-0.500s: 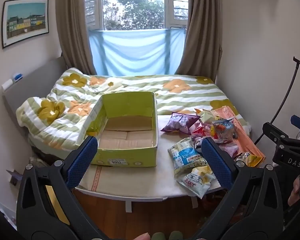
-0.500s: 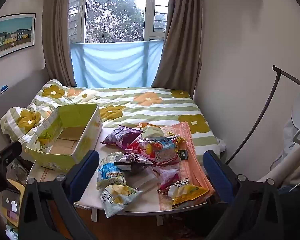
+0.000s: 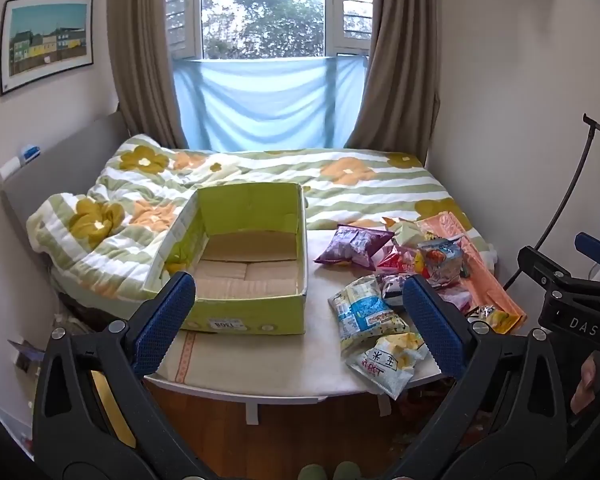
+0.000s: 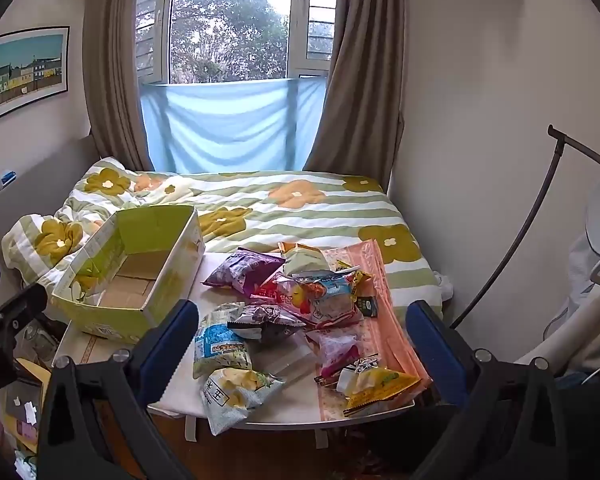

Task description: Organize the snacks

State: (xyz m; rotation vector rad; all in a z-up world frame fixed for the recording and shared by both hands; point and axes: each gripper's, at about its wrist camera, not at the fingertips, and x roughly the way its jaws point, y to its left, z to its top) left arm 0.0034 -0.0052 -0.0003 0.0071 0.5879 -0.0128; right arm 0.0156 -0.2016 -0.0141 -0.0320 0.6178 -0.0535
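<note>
An empty green cardboard box (image 3: 244, 312) (image 4: 100, 320) stands on the left of a small white table (image 3: 260, 364) (image 4: 284, 404). A heap of snack bags lies on the table's right side: a purple bag (image 3: 352, 246) (image 4: 242, 272), a blue-and-white bag (image 3: 362, 312) (image 4: 218, 346), a pale yellow bag (image 3: 388, 360) (image 4: 236, 394), a red-and-blue bag (image 4: 320, 296) and a yellow bag (image 4: 376, 384). My left gripper (image 3: 300, 320) is open and empty, held short of the table. My right gripper (image 4: 302, 344) is open and empty, facing the snack heap from short of the table.
A bed with a green-striped flowered quilt (image 3: 340, 184) (image 4: 300, 208) lies behind the table. An orange patterned cloth (image 4: 384, 320) lies under the right-hand snacks. A wall is on the right, with a dark curved stand (image 4: 512, 248) beside it. Wooden floor (image 3: 284, 432) shows below the table.
Both views have shifted only slightly, with the table a little nearer. Both grippers stay open and empty. The snacks and box have not moved.
</note>
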